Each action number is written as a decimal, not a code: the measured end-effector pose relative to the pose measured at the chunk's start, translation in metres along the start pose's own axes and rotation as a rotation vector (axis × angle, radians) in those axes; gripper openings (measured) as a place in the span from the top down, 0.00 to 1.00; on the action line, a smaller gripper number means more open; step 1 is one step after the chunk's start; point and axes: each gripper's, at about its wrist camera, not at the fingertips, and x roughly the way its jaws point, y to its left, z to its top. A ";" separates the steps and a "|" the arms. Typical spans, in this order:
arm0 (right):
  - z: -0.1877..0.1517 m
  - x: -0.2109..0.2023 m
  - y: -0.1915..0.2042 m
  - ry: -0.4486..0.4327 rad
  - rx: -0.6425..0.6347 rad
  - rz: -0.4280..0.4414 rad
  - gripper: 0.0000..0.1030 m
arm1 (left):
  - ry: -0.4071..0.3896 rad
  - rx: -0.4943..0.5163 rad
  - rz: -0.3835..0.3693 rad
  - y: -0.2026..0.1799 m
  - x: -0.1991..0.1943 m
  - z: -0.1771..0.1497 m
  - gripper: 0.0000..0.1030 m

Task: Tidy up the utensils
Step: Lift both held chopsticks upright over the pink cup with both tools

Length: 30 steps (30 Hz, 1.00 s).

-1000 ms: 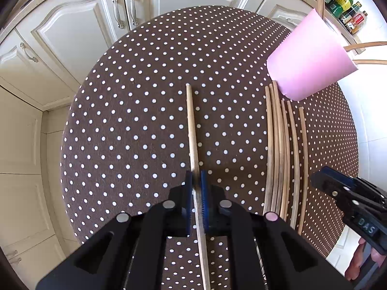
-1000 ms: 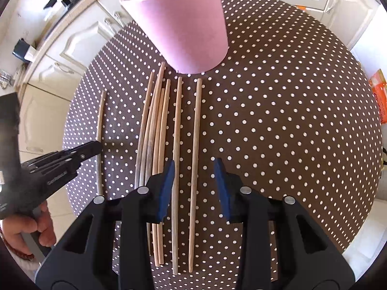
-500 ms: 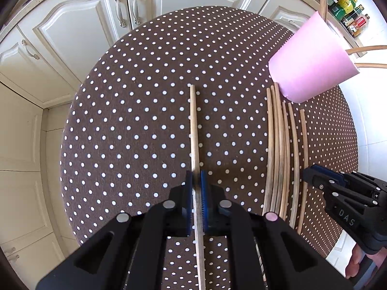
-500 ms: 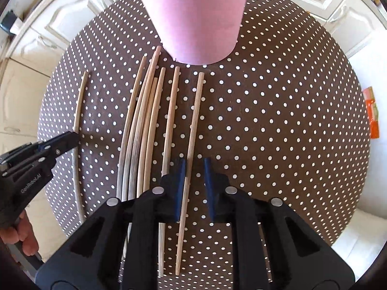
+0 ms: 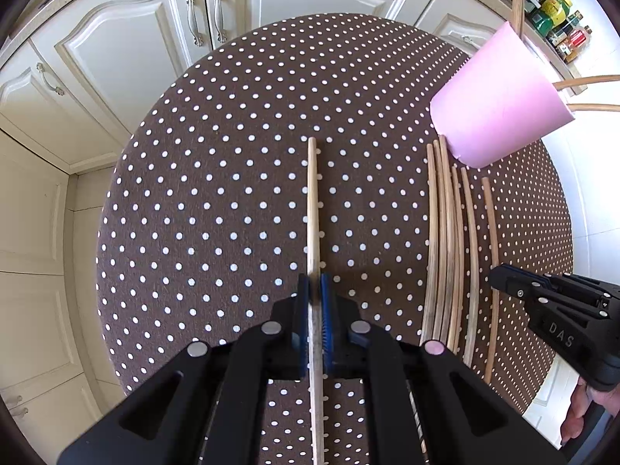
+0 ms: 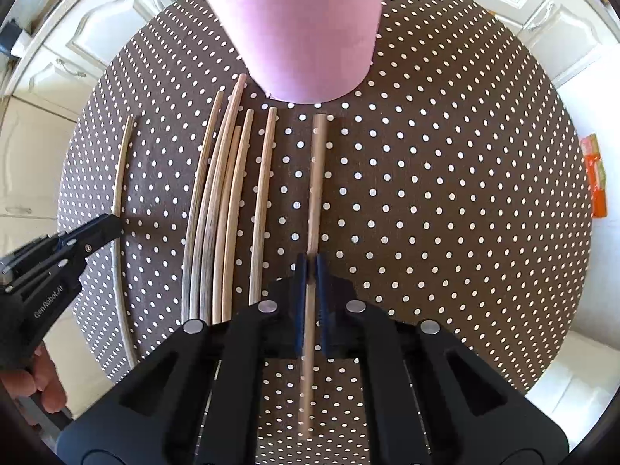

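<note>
Polka-dot cloth, brown with white spots, covers the round tabletop (image 5: 217,201), and cream cabinet doors (image 5: 128,50) fill the upper frame beyond it. At lower centre of the left wrist view the left gripper (image 5: 314,290) has its fingers pinching a lone chopstick (image 5: 313,201), which lies on the cloth pointing up the frame. At lower centre of the right wrist view the right gripper (image 6: 309,267) has its fingers pressed onto another chopstick (image 6: 316,178), set just right of the bundle of chopsticks (image 6: 221,201) lying side by side. Farther up, the pink cup (image 6: 306,27) stands at the top of the bundle. Only the left view shows three sticks (image 5: 581,79) rising from the cup, and bottles on a shelf (image 5: 562,11) at upper right; only the right view shows an orange packet (image 6: 595,174) at the right edge.
</note>
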 end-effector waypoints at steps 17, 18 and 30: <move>-0.026 -0.051 -0.028 -0.122 0.099 0.184 0.95 | -0.155 0.079 -0.127 -0.011 -0.059 0.001 0.94; -0.029 -0.055 -0.031 -0.131 0.101 0.189 0.95 | -0.164 0.089 -0.135 -0.012 -0.063 0.001 0.94; -0.058 -0.133 -0.031 -0.315 0.151 0.255 0.95 | -0.254 0.158 -0.241 -0.034 -0.109 0.008 0.95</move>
